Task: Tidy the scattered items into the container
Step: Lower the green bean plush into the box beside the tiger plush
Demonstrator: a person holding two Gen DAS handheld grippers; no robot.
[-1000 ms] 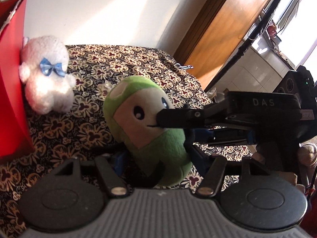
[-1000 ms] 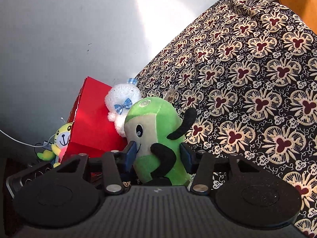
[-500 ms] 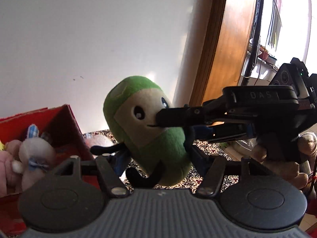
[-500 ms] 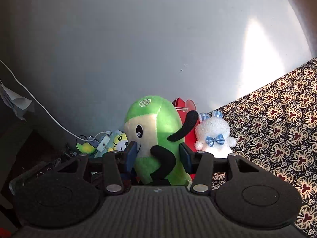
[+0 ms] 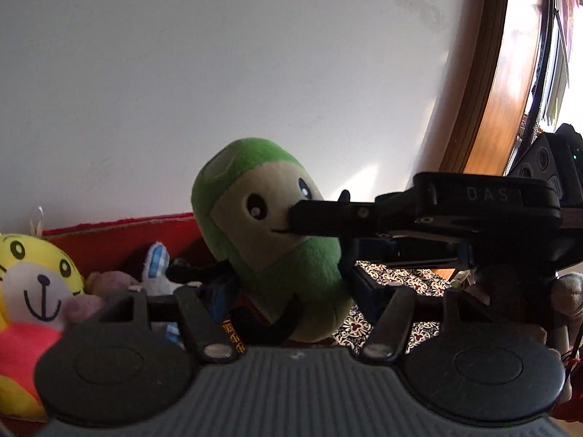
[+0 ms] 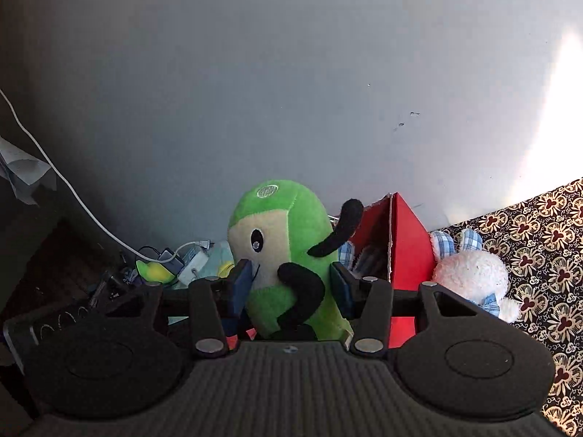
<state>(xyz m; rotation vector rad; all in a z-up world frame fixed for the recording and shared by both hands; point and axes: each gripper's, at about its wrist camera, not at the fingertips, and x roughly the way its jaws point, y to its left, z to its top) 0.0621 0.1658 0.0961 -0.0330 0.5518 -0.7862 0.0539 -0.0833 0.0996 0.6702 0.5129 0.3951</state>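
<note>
A green plush toy (image 5: 262, 240) with a beige face and black limbs is held between both grippers. My left gripper (image 5: 288, 291) is shut on its lower body. My right gripper (image 6: 291, 284) is shut on the green plush (image 6: 284, 247) from the other side; it shows from the side in the left wrist view (image 5: 317, 215), one finger across the toy's face. The plush hangs above the red box (image 5: 120, 240), which holds a yellow tiger plush (image 5: 32, 273) and other soft toys. The red box (image 6: 404, 247) stands against the wall.
A white plush with a blue checked bow (image 6: 473, 276) lies on the patterned cloth (image 6: 546, 240) beside the box. Cables and chargers (image 6: 171, 258) lie left of the box. A grey wall is behind, a wooden door frame (image 5: 503, 83) to the right.
Both grippers have lifted the green plush off the cloth and carried it left, over the red box. The box's inside and the tiger plush have come into the left view.
</note>
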